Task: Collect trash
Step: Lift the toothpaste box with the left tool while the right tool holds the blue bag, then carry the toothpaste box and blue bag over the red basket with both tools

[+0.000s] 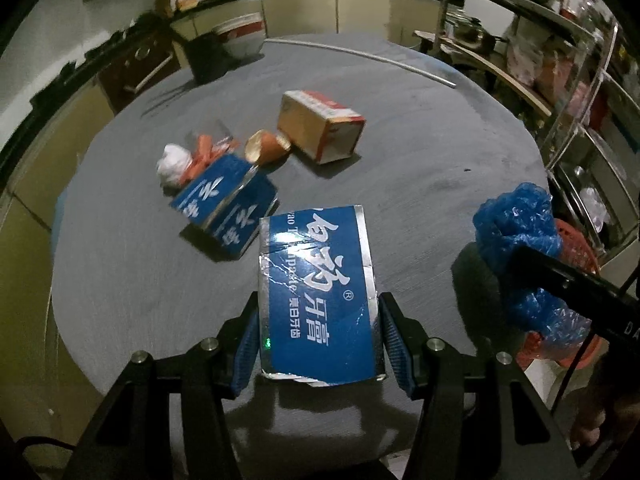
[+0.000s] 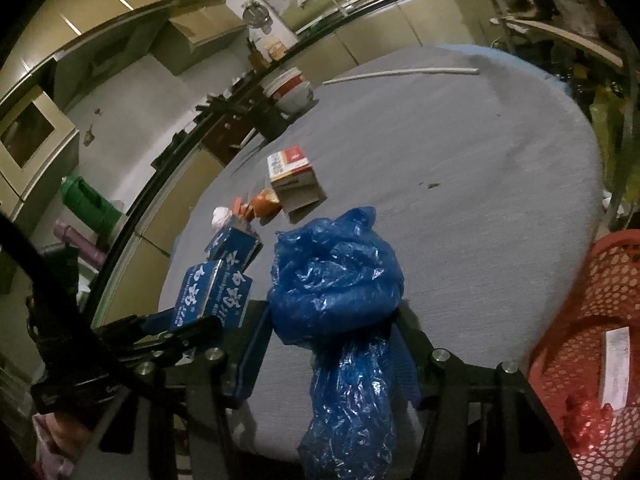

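My left gripper (image 1: 318, 336) is shut on a blue toothpaste box (image 1: 318, 292), held just above the grey round table (image 1: 440, 152). My right gripper (image 2: 332, 332) is shut on a crumpled blue plastic bag (image 2: 340, 280), which also shows in the left wrist view (image 1: 516, 236). On the table lie a second blue box (image 1: 226, 208), a white paper wad (image 1: 172, 162), orange scraps (image 1: 202, 152), an orange peel (image 1: 266, 146) and a tan carton (image 1: 320, 126). A red mesh basket (image 2: 600, 300) stands at the table's right edge and holds a white box (image 2: 616, 364).
A thin white rod (image 1: 360, 56) lies along the table's far edge. A white bucket (image 2: 290, 88) stands beyond the far edge. Kitchen cabinets (image 1: 320, 8) run behind; metal shelves (image 1: 580, 92) stand at the right. A green can (image 2: 86, 200) sits on the floor at the left.
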The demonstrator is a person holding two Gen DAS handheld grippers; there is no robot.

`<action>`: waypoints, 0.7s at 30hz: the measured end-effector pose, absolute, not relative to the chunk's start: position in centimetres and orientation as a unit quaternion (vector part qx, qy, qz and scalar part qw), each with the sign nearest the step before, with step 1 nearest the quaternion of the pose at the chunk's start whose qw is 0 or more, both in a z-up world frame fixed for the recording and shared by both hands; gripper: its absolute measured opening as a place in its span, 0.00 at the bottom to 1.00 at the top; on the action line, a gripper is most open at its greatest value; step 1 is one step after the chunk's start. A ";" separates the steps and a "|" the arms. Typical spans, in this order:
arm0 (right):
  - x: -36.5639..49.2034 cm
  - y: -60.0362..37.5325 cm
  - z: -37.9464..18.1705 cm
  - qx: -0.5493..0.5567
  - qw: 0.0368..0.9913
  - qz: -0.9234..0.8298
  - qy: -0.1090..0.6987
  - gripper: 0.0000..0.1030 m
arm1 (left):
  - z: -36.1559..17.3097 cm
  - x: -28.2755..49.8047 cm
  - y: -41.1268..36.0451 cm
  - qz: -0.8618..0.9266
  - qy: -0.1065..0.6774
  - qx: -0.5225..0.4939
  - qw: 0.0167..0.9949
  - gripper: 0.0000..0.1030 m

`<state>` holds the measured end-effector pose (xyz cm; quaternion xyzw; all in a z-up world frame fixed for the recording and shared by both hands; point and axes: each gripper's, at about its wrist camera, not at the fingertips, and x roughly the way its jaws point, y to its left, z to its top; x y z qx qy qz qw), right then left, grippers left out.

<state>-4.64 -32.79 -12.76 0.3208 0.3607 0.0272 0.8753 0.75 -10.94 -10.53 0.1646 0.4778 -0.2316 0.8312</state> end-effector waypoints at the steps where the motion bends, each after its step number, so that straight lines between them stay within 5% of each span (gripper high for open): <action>1: -4.9 -33.2 -12.7 0.323 0.876 0.025 0.358 0.58 | -10.4 0.6 -11.3 -0.233 0.474 0.169 0.832 0.56; 21: -11.3 -38.9 -12.5 0.354 0.878 -0.028 0.320 0.58 | -8.7 -2.8 -18.8 -0.274 0.421 0.245 0.829 0.56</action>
